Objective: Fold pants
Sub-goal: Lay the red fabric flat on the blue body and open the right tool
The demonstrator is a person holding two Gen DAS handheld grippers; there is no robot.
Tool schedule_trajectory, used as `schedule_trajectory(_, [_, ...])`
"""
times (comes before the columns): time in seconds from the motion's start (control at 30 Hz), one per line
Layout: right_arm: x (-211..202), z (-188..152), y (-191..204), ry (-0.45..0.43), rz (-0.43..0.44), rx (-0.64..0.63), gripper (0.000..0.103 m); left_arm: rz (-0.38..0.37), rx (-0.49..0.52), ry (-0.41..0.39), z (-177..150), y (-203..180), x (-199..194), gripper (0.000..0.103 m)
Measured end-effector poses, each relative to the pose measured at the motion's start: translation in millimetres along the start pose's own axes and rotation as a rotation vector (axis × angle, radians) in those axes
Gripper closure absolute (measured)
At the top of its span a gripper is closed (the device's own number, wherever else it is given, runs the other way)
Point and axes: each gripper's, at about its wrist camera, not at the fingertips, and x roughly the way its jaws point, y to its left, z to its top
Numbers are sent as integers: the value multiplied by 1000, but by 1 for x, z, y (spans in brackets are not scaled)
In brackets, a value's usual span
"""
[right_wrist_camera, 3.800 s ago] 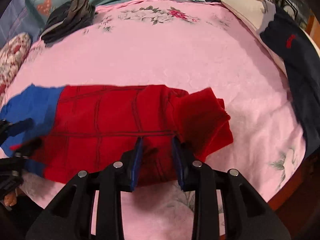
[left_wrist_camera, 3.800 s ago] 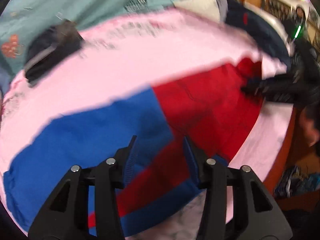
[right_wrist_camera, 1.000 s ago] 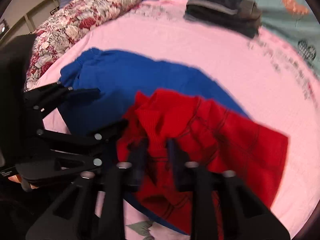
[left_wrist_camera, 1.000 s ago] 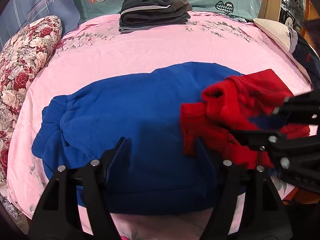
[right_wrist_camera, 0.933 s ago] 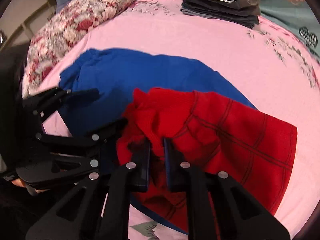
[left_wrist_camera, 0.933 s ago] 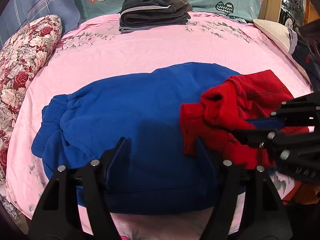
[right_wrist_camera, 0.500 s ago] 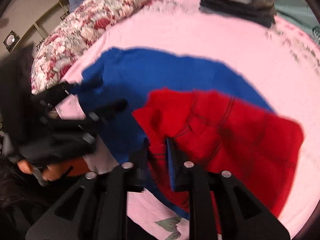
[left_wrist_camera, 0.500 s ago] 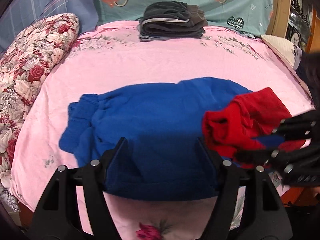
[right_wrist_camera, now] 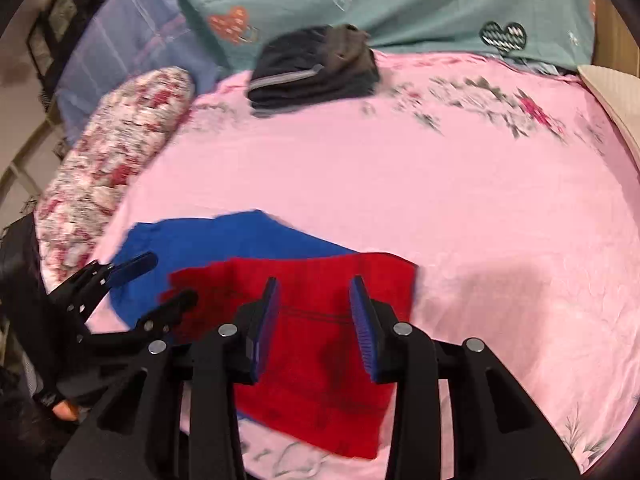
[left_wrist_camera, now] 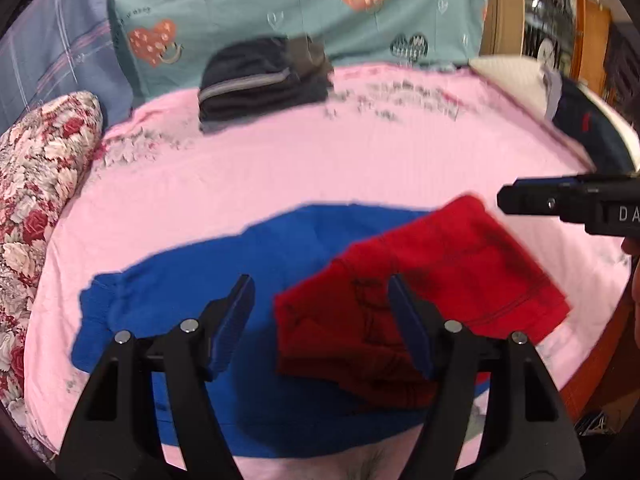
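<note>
Here the pants, red half lapped over blue, lie by the bed's near edge, both the left gripper and right gripper released and empty above them; risk: loose red fold slides off, overhanging hem dragging it.

Blue and red pants lie folded on the pink sheet.

The red leg part with thin dark lines is folded back over the blue upper part and lies flat on it. The blue waist end points to the left. Nothing holds the cloth.
</note>
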Motion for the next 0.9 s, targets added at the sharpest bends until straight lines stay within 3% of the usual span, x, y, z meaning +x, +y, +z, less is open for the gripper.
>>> schedule_trajectory(0.07, [31,-7,-8,71,-53,3,66,23,3,75,-10,1,25,31])
schedule_trajectory(0.13, [59,-20,-17,146,-67,12,66,34,-1,103,-22,4,42,16])
schedule_trajectory(0.2, [58,-24,-5,115,-99,-67,66,34,-16,92,-24,8,40,16])
schedule_trajectory(0.4, [8,-21,-5,79,-67,-44,66,41,-10,80,-18,6,34,17])
schedule_trajectory(0.47, [3,-33,-3,134,-39,-67,66,43,-3,65,-18,5,30,18])
schedule_trajectory(0.53, [18,-52,-1,211,-83,-105,66,38,0,82,-20,7,36,16])
schedule_trajectory(0.63, [18,-61,2,183,-105,-127,65,35,-6,94,-20,8,39,16])
schedule_trajectory(0.73, [1,-48,1,129,-48,-84,64,22,-15,67,-18,12,28,17])
schedule_trajectory(0.9, [-4,-37,-14,106,-73,-44,60,15,-36,29,-24,27,2,17])
